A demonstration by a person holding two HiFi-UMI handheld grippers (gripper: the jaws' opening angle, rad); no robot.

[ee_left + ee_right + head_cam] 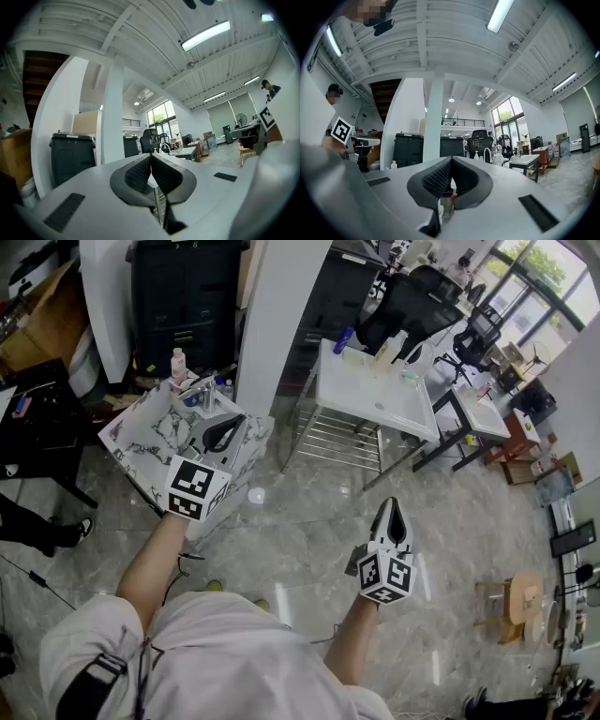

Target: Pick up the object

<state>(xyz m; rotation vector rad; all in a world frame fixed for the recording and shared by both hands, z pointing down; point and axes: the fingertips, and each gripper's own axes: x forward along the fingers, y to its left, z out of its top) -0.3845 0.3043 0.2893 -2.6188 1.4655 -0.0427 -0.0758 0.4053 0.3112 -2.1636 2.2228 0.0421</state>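
Nearest, the left gripper (225, 430) and right gripper (394, 517) are held out in front of the person's pale shirt (225, 652), over a glossy tiled floor (309, 531). In the left gripper view the jaws of the left gripper (150, 165) are seen pressed together, with nothing between them. In the right gripper view the right gripper (451, 171) is likewise closed on nothing.

The left gripper is held over the near edge of a marble-patterned counter (141, 427), on which a pink bottle (177, 364) and other small items are set near the far side. Which of these is the object to be picked up cannot be told; none is touched.

Further right, a white sink table (375, 395) is seen, with a blue bottle (344, 339) at its far edge. Beyond, a white pillar (281, 306), a black cabinet (183, 296) and a black office chair (412, 301) are visible.
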